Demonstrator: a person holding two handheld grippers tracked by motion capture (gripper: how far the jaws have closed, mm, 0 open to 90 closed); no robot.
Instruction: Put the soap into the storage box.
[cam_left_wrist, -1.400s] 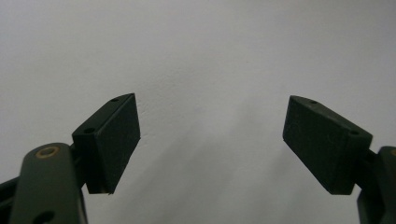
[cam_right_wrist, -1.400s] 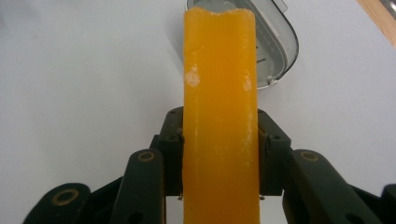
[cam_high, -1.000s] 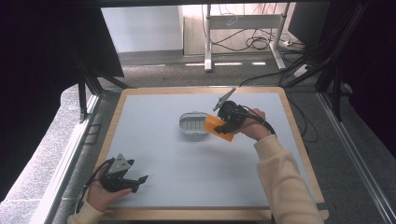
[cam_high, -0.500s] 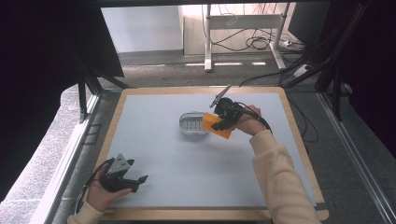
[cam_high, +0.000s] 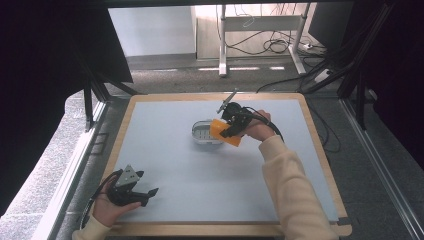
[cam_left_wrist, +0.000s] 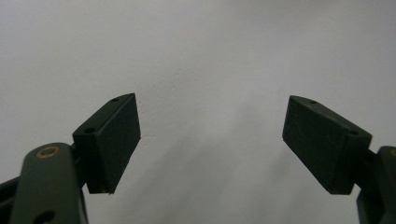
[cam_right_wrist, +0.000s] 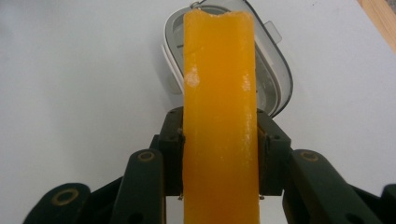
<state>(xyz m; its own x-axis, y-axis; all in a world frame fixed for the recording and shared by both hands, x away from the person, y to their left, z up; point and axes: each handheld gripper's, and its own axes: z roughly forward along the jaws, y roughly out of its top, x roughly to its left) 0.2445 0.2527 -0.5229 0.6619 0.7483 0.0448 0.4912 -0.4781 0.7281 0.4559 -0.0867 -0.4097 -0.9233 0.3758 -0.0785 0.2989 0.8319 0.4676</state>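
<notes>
1. Table (cam_high: 165, 150): pale grey top with a wooden rim. I work from its 6 o'clock edge.
2. Left gripper (cam_high: 148, 191): low at about 7 o'clock on the table, near the front rim, in my left hand (cam_high: 107, 207). In the left gripper view its jaws stand wide apart with bare table between them; the pads (cam_left_wrist: 114, 140) touch nothing.
3. Right gripper (cam_high: 231, 131): just past table centre, toward 1 o'clock, in my right hand (cam_high: 260, 129), sleeve (cam_high: 292, 195) running back to 5 o'clock.
4. Right jaws are clamped on an orange block (cam_right_wrist: 219, 116). In the right gripper view both pads press its side faces; the block runs straight up the middle of that view, from the bottom edge to the tray.
5. Block surface: glossy, with small pale flecks. Its far end has a slightly uneven edge.
6. Tray (cam_right_wrist: 278, 74): small, clear plastic, rounded corners, lying on the table at the block's far end. In the high view the tray (cam_high: 202, 134) sits at 9 o'clock from the block (cam_high: 224, 132), with the block's tip over or at its near rim. I cannot tell whether they touch.
7. The two grippers are well apart.
</notes>
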